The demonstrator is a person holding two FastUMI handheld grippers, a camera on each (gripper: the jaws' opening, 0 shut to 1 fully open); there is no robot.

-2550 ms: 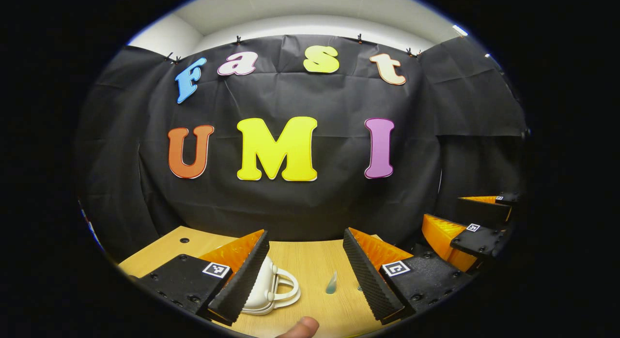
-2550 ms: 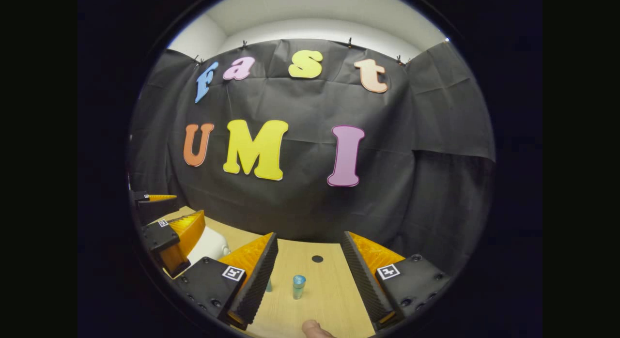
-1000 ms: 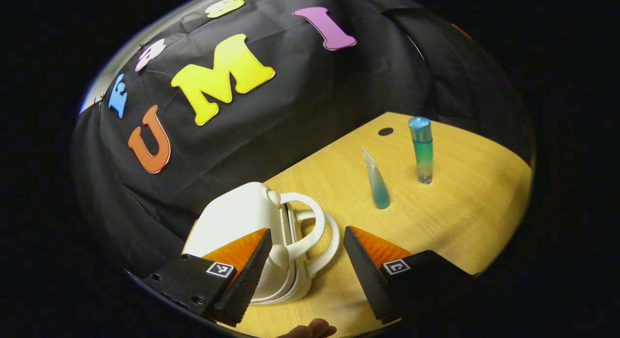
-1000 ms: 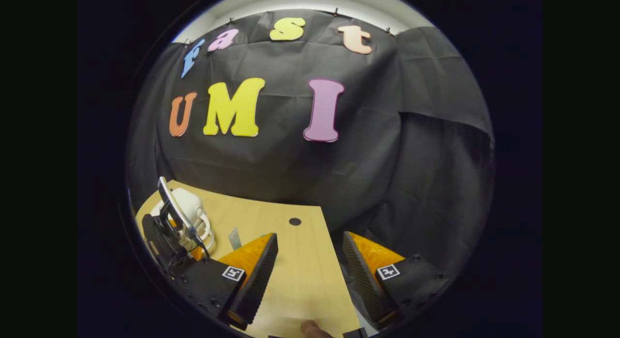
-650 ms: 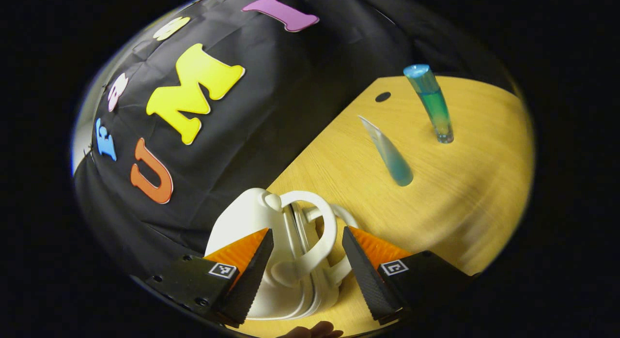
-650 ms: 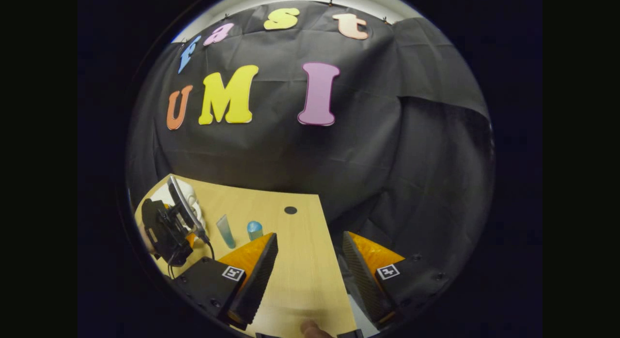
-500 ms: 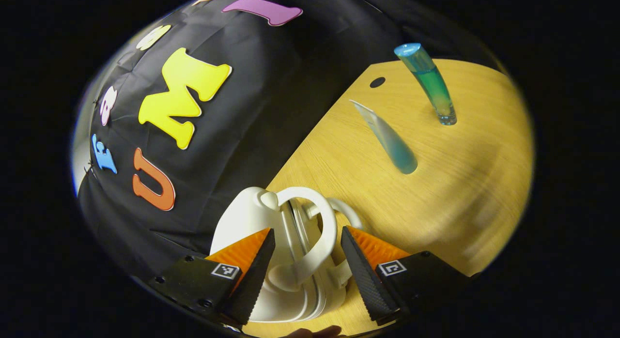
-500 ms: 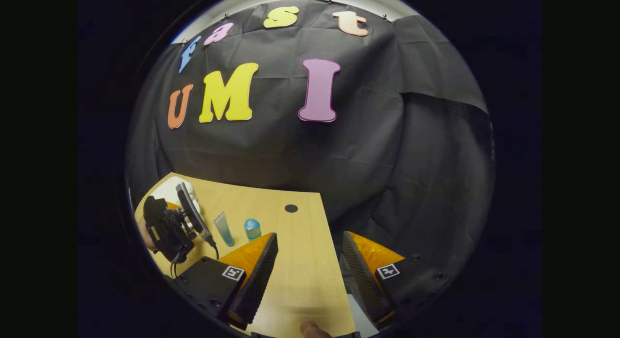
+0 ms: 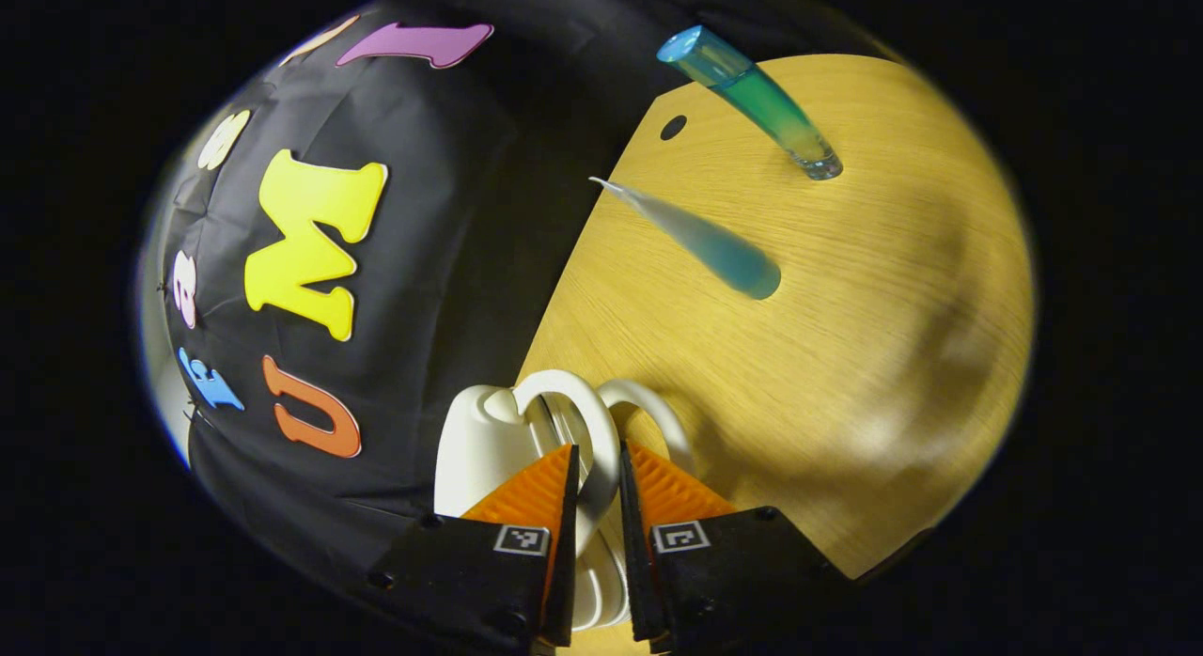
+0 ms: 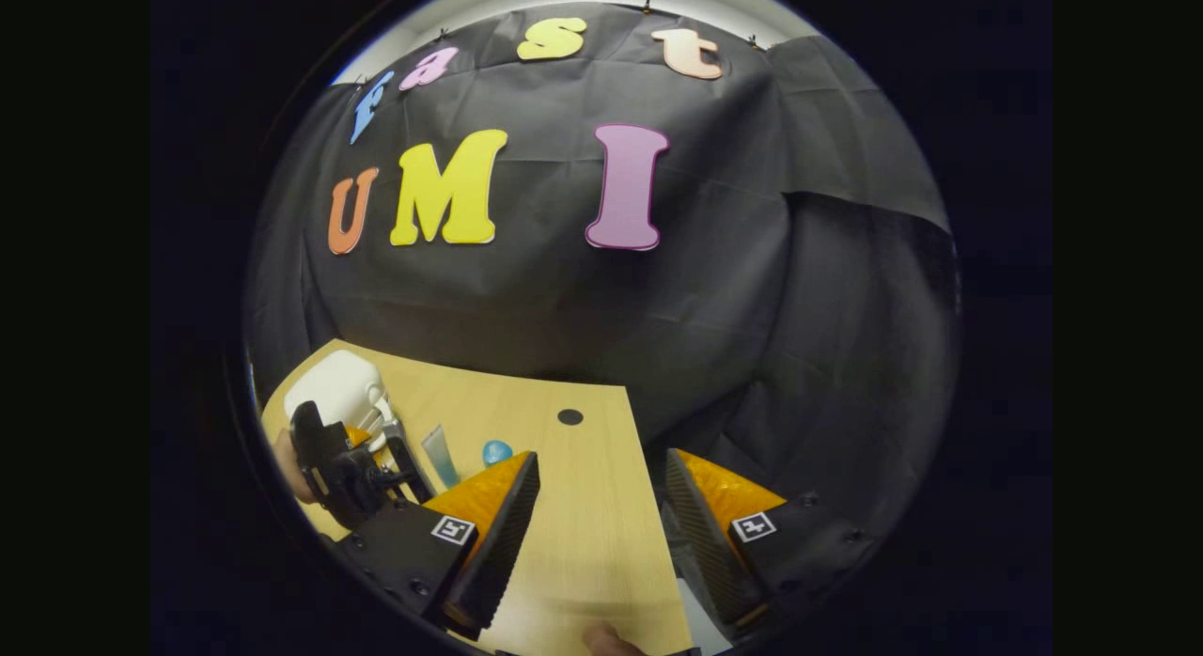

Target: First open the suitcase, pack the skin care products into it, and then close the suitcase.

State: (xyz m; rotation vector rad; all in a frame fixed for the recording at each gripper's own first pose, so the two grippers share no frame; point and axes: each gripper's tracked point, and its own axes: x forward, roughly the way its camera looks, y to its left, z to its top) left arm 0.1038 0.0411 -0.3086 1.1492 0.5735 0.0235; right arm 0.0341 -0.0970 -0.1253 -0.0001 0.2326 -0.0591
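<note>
Your left gripper (image 9: 592,553) is nearly closed, pinching one white loop handle (image 9: 583,430) of the small white plastic suitcase (image 9: 489,440) at the wooden tabletop's (image 9: 846,355) edge. That view shows the teal tapered tube (image 9: 714,252) and blue-capped green bottle (image 9: 752,97) whole — your right gripper view half-hides them. Your right gripper (image 10: 594,529) gapes wide, empty, above the tabletop.

Each hand-held gripper (image 9: 592,543) has ribbed wedge fingers on screwed blocks bearing square markers.
</note>
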